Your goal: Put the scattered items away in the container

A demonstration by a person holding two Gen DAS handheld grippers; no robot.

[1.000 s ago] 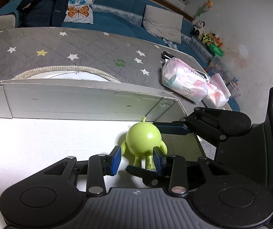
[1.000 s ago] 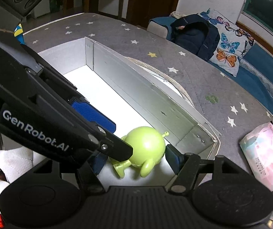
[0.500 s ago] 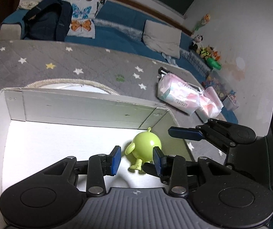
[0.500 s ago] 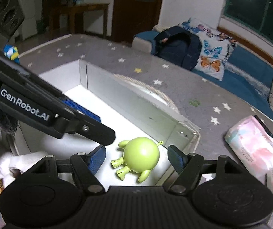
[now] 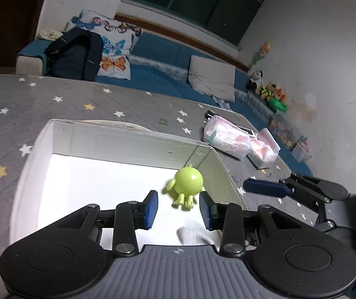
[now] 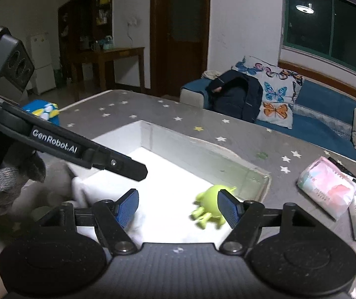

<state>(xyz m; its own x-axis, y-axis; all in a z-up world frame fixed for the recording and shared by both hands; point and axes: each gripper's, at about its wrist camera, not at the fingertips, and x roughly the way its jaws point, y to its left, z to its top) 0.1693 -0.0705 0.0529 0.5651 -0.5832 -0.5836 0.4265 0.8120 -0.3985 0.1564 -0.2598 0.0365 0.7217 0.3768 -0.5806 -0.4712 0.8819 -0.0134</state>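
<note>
A green round toy figure point(image 5: 187, 184) lies on the floor of the white box point(image 5: 118, 139), near its right wall. My left gripper point(image 5: 179, 209) is open and empty, above the box and just short of the toy. My right gripper point(image 6: 178, 208) is open and empty above the box; the toy point(image 6: 209, 205) shows partly behind its right pad. The right gripper's finger point(image 5: 265, 189) shows to the right of the box in the left wrist view. A white cloth point(image 5: 193, 235) lies at the box's near edge.
Two pink tissue packs point(image 5: 227, 139) lie on the grey star-patterned surface point(image 5: 103, 99) right of the box. A blue sofa with a dark backpack point(image 5: 76, 54) and butterfly pillows stands behind. A blue object point(image 6: 43, 111) sits far left. A grey gloved hand point(image 6: 1, 186) holds the left gripper.
The left gripper has let go of the green toy, opened wider and risen away. The toy now lies in the box. The right gripper has also lifted and pulled back.
</note>
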